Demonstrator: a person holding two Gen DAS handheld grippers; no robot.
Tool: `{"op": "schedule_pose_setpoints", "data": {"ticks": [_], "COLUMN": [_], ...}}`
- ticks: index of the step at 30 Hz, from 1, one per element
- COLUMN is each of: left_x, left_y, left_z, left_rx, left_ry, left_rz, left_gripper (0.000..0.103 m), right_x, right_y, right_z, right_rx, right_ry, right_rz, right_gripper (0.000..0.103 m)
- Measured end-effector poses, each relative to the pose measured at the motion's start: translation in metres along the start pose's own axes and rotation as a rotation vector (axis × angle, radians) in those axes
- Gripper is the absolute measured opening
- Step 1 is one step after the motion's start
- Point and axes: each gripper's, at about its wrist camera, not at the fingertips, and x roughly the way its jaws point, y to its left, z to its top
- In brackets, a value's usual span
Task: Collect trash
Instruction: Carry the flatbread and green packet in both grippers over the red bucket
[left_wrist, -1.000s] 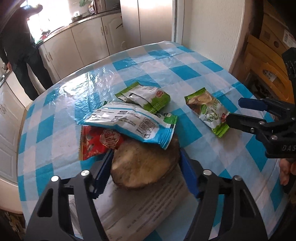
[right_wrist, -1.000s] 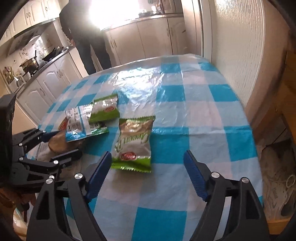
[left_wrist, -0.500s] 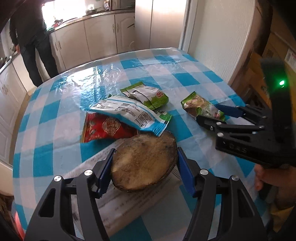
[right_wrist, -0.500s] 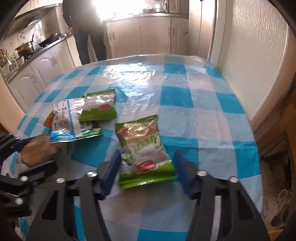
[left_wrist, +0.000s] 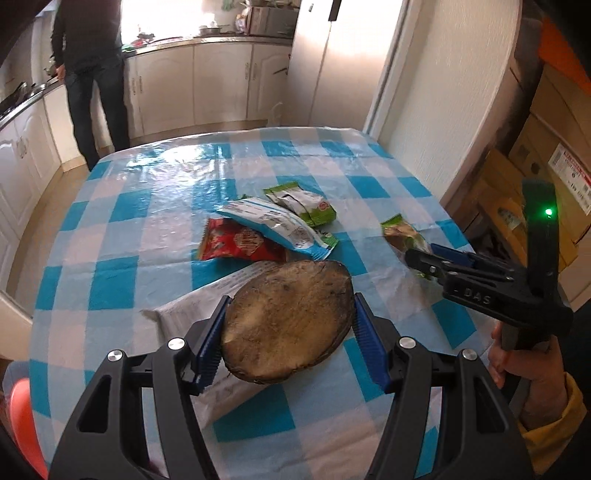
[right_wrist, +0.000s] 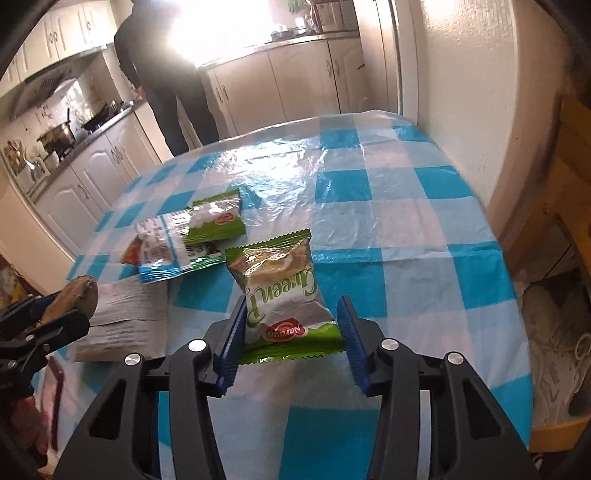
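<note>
My left gripper (left_wrist: 288, 338) is shut on a brown coconut shell half (left_wrist: 288, 317) and holds it lifted above a sheet of printed paper (left_wrist: 207, 306). My right gripper (right_wrist: 291, 332) has its jaws around the near end of a green snack wrapper (right_wrist: 284, 291), which looks raised off the checked tablecloth (right_wrist: 388, 221). Its pads touch the wrapper's edges. A red wrapper (left_wrist: 236, 242), a white-and-blue wrapper (left_wrist: 277, 227) and a second green wrapper (left_wrist: 303, 205) lie in a loose pile mid-table. The left gripper also shows in the right wrist view (right_wrist: 48, 314).
A person (left_wrist: 88, 74) stands at the kitchen counter (left_wrist: 207, 40) beyond the table's far edge. A white wall (left_wrist: 443, 92) and cardboard boxes (left_wrist: 546, 155) flank the table's right side. An orange object (left_wrist: 22, 413) sits low at the left.
My left gripper has lifted the coconut shell off the paper. My right gripper moved forward over the green wrapper and narrowed its jaws onto it.
</note>
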Motion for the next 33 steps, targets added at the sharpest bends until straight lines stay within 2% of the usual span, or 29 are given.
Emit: {"op": "schedule_pose_setpoints", "data": {"ticks": [6, 19, 29, 33], "left_x": [-0.016, -0.068, -0.107, -0.131], "left_y": [0.016, 0.059, 0.11, 0.138], "left_z": [-0.011, -0.032, -0.06, -0.077], "left_rx": [-0.051, -0.157, -0.265, -0.318], "left_ry": [-0.016, -0.099, -0.132, -0.152], "left_rz": [0.005, 0.083, 0.168, 0.226], "left_gripper": [0.065, 0.065, 0.065, 0.065], "right_x": [-0.016, -0.032, -0.038, -0.041], "right_y": [0.014, 0.072, 0.156, 0.202], "right_z": [-0.005, -0.005, -0.001, 0.0], "right_rx": [-0.023, -0.124, -0.289, -0.382], "right_ry": [-0.021, -0.017, -0.002, 0.011], "right_rz": [0.007, 0.083, 0.184, 0.243], "right_gripper": [0.049, 0.049, 0.049, 0.049]}}
